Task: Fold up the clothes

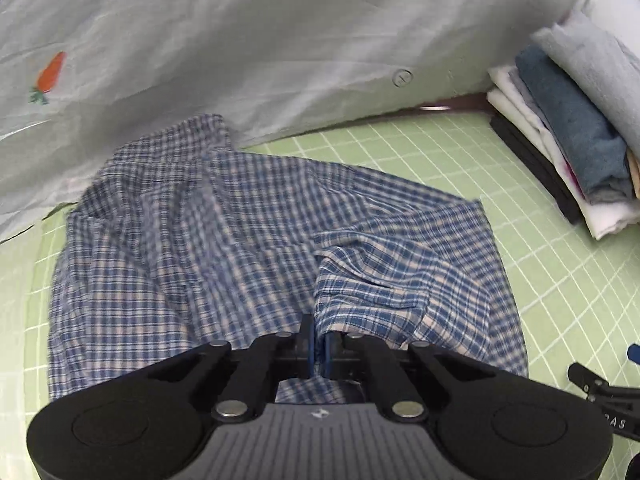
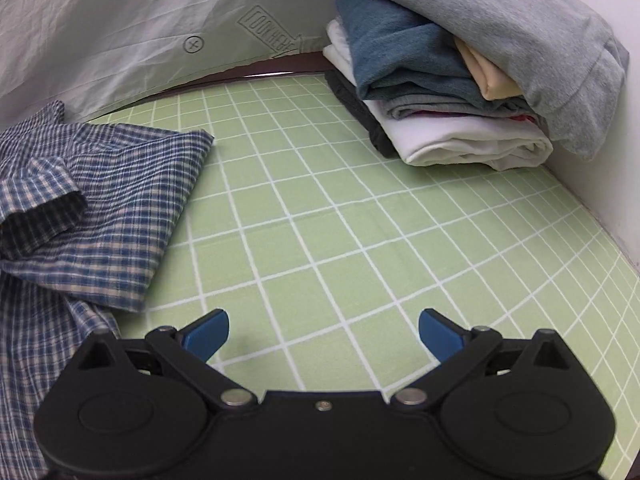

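On a green sheet (image 2: 320,220) crossed with white grid lines, a blue and white checked shirt (image 1: 224,240) is lying crumpled and spread out, its far edge reaching a pale grey cloth (image 1: 240,40) that is hanging behind it and bearing a small carrot print (image 1: 50,76). At the near edge, the left gripper (image 1: 319,354) is pinching a gathered fold of the shirt between its 2 blue fingers, which are pressed together on the fabric. The right gripper (image 2: 323,334) is hovering over bare sheet just beside the shirt's right edge, with its 2 blue fingers (image 2: 208,334) spread wide and nothing between them. One short sleeve (image 2: 44,200) is lying doubled over the shirt body, its cuff gaping. Near the far right corner, a stack of folded clothes (image 2: 452,96) is sitting against a white wall (image 2: 600,184): a dark item at the bottom, then white, grey, blue and cream pieces, with what seems to be a grey garment draped on top.
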Available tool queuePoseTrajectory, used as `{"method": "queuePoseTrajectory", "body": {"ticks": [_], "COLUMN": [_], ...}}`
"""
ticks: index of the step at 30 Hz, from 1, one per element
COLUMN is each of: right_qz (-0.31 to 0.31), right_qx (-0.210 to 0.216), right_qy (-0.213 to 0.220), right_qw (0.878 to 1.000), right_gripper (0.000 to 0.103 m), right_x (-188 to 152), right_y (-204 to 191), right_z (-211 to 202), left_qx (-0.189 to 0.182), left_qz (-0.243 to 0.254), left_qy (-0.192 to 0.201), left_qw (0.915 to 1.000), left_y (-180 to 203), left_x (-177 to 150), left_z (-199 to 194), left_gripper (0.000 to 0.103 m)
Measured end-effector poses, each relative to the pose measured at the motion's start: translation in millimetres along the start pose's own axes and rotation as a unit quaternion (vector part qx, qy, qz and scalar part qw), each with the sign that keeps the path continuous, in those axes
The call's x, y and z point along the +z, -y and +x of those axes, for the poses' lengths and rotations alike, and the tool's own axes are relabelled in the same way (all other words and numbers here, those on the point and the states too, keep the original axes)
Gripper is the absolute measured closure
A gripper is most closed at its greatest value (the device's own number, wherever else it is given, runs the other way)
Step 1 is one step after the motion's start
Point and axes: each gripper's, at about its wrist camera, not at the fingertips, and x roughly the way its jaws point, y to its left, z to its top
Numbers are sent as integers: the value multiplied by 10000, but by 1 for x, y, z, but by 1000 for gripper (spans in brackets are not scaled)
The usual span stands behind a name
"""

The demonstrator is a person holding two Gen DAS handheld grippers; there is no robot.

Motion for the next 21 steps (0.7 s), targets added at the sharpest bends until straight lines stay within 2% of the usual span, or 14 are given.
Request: {"method": "queuePoseTrajectory", "body": {"ticks": [5, 10, 13, 15, 18, 19, 20, 21], "right_qz": [-482, -890, -1073, -1179, -1259, -1264, -1278, -1298], "right_qx": [284, 460, 470, 458, 405, 390, 373, 355], "right_qy": [161, 319, 352, 367, 365, 358, 359, 363], "right_qw": [9983, 9945, 9925, 9913, 9905, 9906, 9905, 9902], "right_gripper": [1, 1, 1, 1, 1, 1, 1, 1], "right_x": [3, 0, -5, -8, -15, -17, -20, -22], "right_y": [-38, -75, -92, -100, -108, -109, -110, -111], "right_z": [-21, -49, -64, -72, -82, -85, -88, -91], "left_qx": [36, -80, 185, 505, 1160, 1322, 1357, 1376], "left_qz": [-853, -1785, -2231, -2665, -3602, -3939, -4144, -4331], "left_qy": [358, 1027, 1416, 1505, 1212, 993, 810, 632], "left_qw": [9957, 9785, 9643, 9507, 9177, 9042, 8963, 8885], "left_y": [-64, -136, -177, -210, -257, -274, -285, -296], "left_x": [0, 15, 14, 8, -21, -34, -45, -56], "left_z": [-36, -76, -102, -111, -107, -104, -102, -100], "left_gripper": [98, 98, 98, 98, 93, 86, 80, 70]}}
